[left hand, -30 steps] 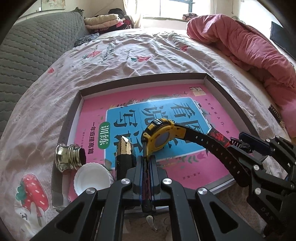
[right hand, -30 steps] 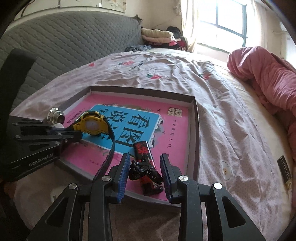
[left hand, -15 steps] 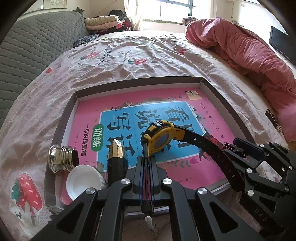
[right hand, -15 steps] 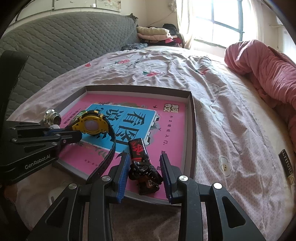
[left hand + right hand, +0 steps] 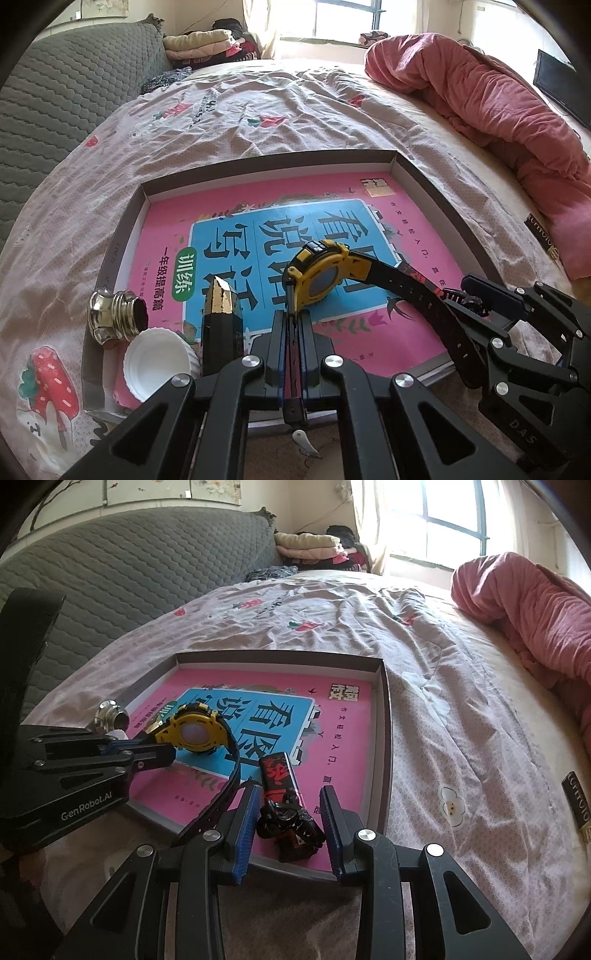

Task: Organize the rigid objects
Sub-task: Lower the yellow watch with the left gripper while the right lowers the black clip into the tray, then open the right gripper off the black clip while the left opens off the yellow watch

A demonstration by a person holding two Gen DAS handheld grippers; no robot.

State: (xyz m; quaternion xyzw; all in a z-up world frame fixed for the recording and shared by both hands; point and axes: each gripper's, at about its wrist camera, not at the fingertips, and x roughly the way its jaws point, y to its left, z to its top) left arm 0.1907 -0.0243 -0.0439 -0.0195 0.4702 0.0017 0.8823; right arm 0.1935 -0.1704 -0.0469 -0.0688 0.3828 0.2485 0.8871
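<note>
Two grippers work over a shallow box (image 5: 436, 177) on the bed. The left gripper (image 5: 294, 325) has its jaws pinched tight on one strap of the yellow wristwatch (image 5: 325, 275), which stands on edge on the pink book (image 5: 229, 206). The right gripper (image 5: 288, 812) stands partly open around a black lighter (image 5: 282, 786), pads not touching; whether it touches the watch's other strap cannot be told.
</note>
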